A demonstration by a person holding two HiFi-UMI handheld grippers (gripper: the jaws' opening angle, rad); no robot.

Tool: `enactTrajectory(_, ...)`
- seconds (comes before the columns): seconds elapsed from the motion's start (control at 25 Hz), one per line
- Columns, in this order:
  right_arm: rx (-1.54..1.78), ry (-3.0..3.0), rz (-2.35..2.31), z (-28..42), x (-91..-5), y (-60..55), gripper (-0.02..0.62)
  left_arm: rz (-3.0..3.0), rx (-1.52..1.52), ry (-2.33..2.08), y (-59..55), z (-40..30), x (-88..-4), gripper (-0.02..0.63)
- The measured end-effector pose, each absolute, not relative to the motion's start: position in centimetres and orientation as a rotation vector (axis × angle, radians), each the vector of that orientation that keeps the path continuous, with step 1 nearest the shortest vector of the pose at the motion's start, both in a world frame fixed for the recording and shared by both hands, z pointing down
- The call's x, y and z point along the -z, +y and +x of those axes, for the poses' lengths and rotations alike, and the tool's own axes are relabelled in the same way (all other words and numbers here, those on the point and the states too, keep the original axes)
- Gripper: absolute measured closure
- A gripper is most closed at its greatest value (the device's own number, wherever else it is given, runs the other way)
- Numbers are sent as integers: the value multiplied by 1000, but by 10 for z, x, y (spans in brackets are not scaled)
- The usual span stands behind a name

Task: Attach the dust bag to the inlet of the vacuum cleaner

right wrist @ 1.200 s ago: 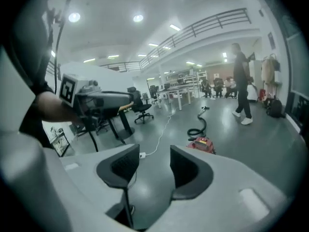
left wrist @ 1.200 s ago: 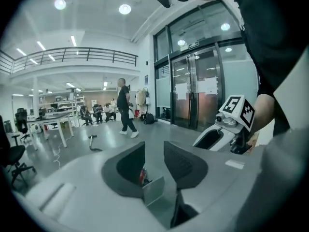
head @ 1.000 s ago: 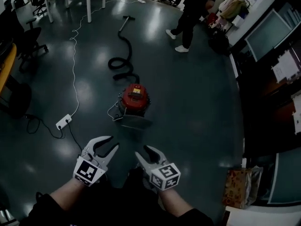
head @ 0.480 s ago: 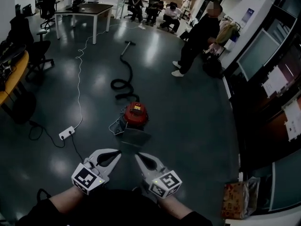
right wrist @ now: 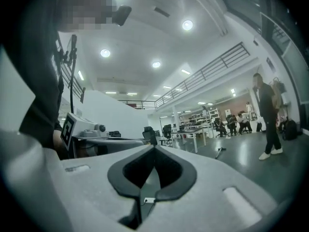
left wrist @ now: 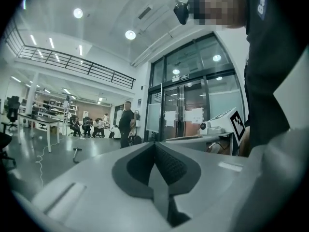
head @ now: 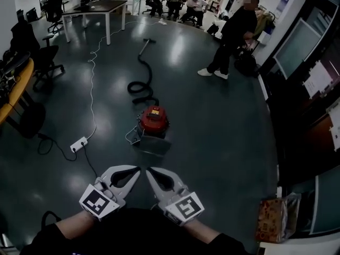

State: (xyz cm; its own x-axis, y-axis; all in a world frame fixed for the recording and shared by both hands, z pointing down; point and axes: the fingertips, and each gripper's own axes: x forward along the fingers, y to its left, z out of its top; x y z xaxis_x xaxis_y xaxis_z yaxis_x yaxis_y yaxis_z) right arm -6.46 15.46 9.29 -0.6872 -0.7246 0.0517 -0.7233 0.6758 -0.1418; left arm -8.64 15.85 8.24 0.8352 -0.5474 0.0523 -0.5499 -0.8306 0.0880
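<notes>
Squat red vacuum cleaner (head: 154, 120) on the floor (head: 218, 142) — black hose (head: 139, 86) coiled behind, grey flat piece (head: 153, 144) at its front. Left gripper (head: 137, 169) and right gripper (head: 149, 169) — fingers pressed together, empty.

From standing height, the head view looks steeply down on the left tool (head: 138, 170) and right tool (head: 149, 170), with the vacuum (head: 154, 120) well ahead. Both gripper views look level along their own jaws. All three views share the person (head: 232, 33) and the far worktop (head: 101, 5).

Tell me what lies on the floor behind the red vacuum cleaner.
A black hose coils away from the vacuum cleaner and ends in a straight pipe. Where the hose joins the machine cannot be seen; the red body covers it.
</notes>
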Motion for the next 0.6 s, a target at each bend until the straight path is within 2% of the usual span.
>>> enactTrajectory(0.6, 202, 2855, -1243, -65, -91, 164, 595, 2925, -67, -809, 170, -69, -88, 604)
